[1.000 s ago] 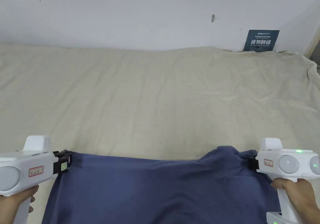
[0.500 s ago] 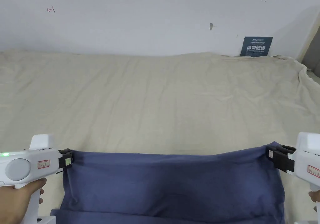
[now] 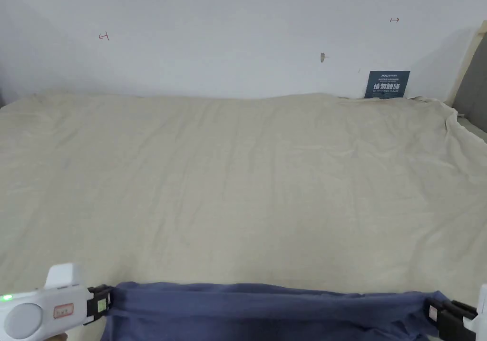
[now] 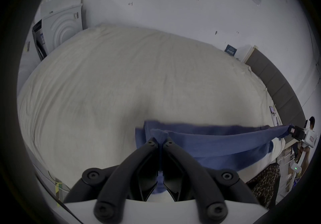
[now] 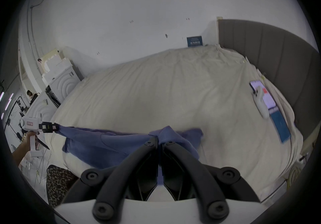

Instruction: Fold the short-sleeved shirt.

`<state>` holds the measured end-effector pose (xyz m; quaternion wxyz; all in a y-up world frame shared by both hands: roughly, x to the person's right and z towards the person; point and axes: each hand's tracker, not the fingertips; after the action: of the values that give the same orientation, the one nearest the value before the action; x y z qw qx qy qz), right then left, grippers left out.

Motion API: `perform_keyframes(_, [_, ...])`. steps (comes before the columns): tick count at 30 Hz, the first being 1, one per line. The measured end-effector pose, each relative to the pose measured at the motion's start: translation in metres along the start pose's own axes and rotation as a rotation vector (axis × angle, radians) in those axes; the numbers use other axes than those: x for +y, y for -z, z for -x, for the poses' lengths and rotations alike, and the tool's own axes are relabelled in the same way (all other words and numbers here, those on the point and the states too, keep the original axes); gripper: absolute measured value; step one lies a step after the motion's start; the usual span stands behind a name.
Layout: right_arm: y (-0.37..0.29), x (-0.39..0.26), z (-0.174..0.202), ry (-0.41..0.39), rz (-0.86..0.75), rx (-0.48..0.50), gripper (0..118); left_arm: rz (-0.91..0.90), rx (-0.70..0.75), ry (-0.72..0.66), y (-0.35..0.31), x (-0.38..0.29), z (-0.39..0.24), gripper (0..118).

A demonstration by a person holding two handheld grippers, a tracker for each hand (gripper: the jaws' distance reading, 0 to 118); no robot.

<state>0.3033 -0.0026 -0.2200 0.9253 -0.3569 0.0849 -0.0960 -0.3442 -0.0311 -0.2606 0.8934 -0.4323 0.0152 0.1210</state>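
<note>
A dark blue short-sleeved shirt [image 3: 266, 308] hangs stretched between both grippers at the near edge of the bed. My left gripper [image 3: 105, 304] is shut on its left corner, and blue cloth [image 4: 160, 136] pokes out between its jaws in the left gripper view. On the right corner my right gripper [image 3: 440, 314] is shut, with bunched fabric [image 5: 166, 134] between its jaws. The shirt's lower part drops out of the head view. Each gripper view also catches the other gripper far off: the right gripper [image 4: 295, 132] and the left gripper [image 5: 50, 127].
The wide bed with its wrinkled beige sheet [image 3: 247, 175] reaches back to a white wall. A blue sign [image 3: 386, 85] leans at the far right. A phone and a blue booklet [image 5: 271, 106] lie near the grey headboard [image 5: 278, 54]. White foam blocks [image 4: 60, 22] stand past the bed's left end.
The right gripper went outward to the right and pulled the bunched corner flat, so the top edge is now taut. The camera has tilted up, leaving the shirt and grippers lower in the picture.
</note>
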Motion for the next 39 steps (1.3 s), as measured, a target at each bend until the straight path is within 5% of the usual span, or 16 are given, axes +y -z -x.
perform_keyframes(11, [0.048,-0.071,-0.011,0.122,0.154,-0.13,1,0.089,0.071,-0.057,0.033,-0.061,0.006,5])
perform_keyframes(14, [0.046,-0.072,-0.006,0.126,0.155,-0.144,2,0.071,0.086,-0.061,0.032,-0.06,0.005,40])
perform_keyframes(16, [0.038,-0.065,0.0,0.117,0.143,-0.15,26,0.056,0.116,-0.048,0.021,-0.056,-0.001,78])
perform_keyframes(18, [0.026,-0.054,0.007,0.059,0.101,-0.173,75,-0.026,0.118,-0.036,0.009,-0.05,-0.002,92])
perform_keyframes(20, [0.009,-0.037,0.017,0.006,0.043,-0.173,91,-0.102,0.116,-0.064,-0.011,-0.039,-0.007,92])
perform_keyframes(32, [-0.083,0.052,0.114,-0.217,-0.465,-0.205,90,-0.546,0.147,0.081,-0.119,0.018,-0.069,88])
perform_keyframes(34, [-0.09,0.052,0.13,-0.249,-0.51,-0.235,76,-0.581,0.123,0.084,-0.125,0.015,-0.073,70])
perform_keyframes(37, [-0.089,0.049,0.135,-0.23,-0.544,-0.251,10,-0.604,0.079,0.073,-0.132,0.01,-0.077,21])
perform_keyframes(39, [-0.091,0.046,0.138,-0.203,-0.57,-0.232,1,-0.628,0.034,0.089,-0.136,0.005,-0.078,3])
